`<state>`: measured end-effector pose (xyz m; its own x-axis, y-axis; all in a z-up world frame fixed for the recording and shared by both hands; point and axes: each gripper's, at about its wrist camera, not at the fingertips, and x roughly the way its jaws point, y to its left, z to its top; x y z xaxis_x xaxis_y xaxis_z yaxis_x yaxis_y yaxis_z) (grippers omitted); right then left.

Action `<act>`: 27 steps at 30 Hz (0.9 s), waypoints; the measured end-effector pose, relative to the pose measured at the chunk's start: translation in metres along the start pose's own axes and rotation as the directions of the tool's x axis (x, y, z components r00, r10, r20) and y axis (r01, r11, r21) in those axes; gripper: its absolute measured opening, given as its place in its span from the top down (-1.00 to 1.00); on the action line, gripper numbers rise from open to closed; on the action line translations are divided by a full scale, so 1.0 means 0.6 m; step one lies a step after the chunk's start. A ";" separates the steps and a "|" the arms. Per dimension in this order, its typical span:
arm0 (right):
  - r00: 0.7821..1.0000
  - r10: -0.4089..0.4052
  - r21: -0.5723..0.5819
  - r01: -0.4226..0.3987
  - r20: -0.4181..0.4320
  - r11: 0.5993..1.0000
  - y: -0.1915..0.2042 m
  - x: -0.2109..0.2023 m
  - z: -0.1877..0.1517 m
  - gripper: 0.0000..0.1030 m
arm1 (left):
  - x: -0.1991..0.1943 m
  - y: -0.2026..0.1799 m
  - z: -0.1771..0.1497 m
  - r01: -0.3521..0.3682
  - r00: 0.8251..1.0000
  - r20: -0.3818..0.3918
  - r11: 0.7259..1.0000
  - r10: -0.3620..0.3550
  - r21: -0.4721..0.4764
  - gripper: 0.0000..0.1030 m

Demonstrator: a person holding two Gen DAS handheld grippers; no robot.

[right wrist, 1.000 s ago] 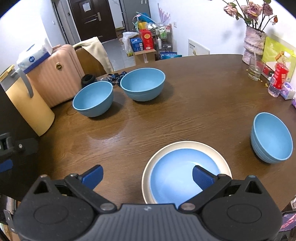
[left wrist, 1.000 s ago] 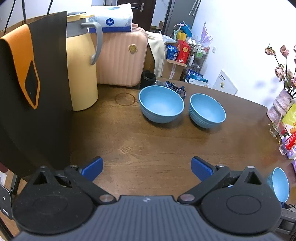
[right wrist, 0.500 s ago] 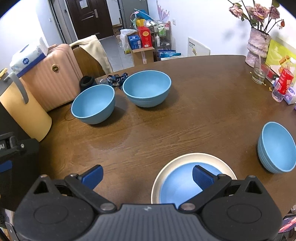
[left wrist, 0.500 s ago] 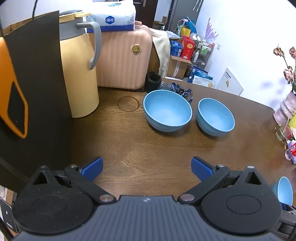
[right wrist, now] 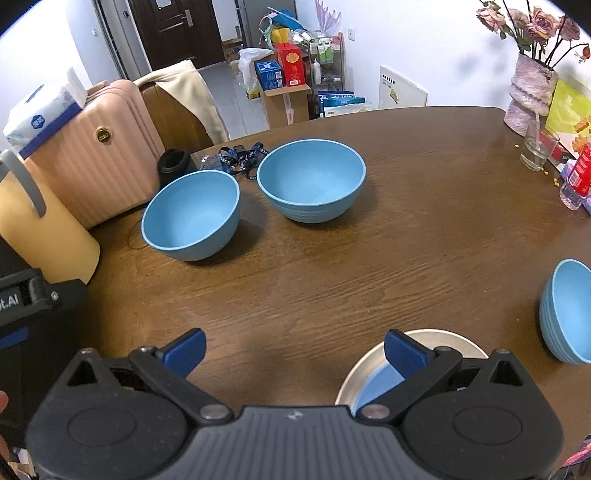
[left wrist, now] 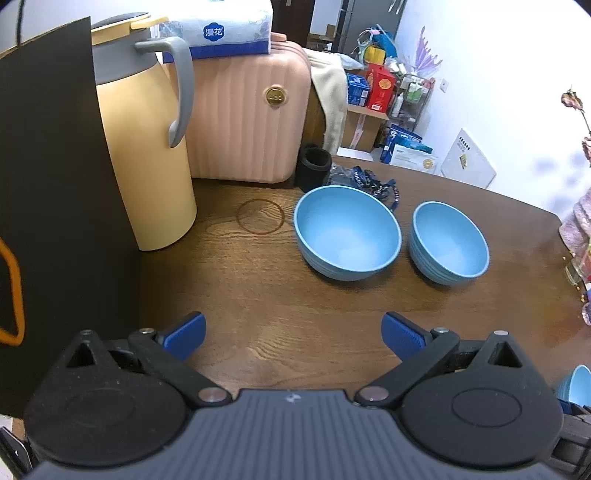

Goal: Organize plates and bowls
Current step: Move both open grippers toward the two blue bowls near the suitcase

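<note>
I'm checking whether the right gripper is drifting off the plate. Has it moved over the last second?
Yes. The right gripper has shifted left and back: the plate, once centred between its fingers, now sits low and right, while the table's bowls stay put.

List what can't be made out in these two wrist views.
- Plate, right wrist view: mostly hidden behind the right tool.
- Third bowl: cut off by the frame edge; a sliver in the left view.
- Tissue pack print: too small to read.
- Left tool: open, empty.
</note>
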<state>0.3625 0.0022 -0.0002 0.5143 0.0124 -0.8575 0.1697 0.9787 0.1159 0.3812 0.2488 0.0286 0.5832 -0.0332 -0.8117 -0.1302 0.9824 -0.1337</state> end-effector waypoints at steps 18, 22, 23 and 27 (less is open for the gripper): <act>0.999 -0.001 0.009 0.002 -0.034 1.000 0.043 0.095 0.092 -1.00 | 0.104 0.006 0.075 -0.041 0.998 -0.038 0.998 0.039 -0.037 -1.00; 0.999 -0.003 0.009 0.004 -0.035 1.000 0.051 0.119 0.113 -1.00 | 0.128 0.006 0.092 -0.048 0.998 -0.044 0.997 0.046 -0.052 -1.00; 0.999 -0.003 0.009 0.004 -0.038 1.000 0.053 0.126 0.117 -1.00 | 0.133 0.005 0.095 -0.048 0.998 -0.046 0.997 0.046 -0.055 -1.00; 0.999 -0.004 0.006 0.004 -0.045 1.000 0.063 0.151 0.133 -1.00 | 0.160 0.003 0.107 -0.053 0.997 -0.058 0.997 0.049 -0.061 -1.00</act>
<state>0.4829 0.0237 -0.0336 0.4750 0.0176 -0.8798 0.1772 0.9774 0.1152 0.4883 0.2591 -0.0133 0.5284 0.0046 -0.8490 -0.2095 0.9698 -0.1251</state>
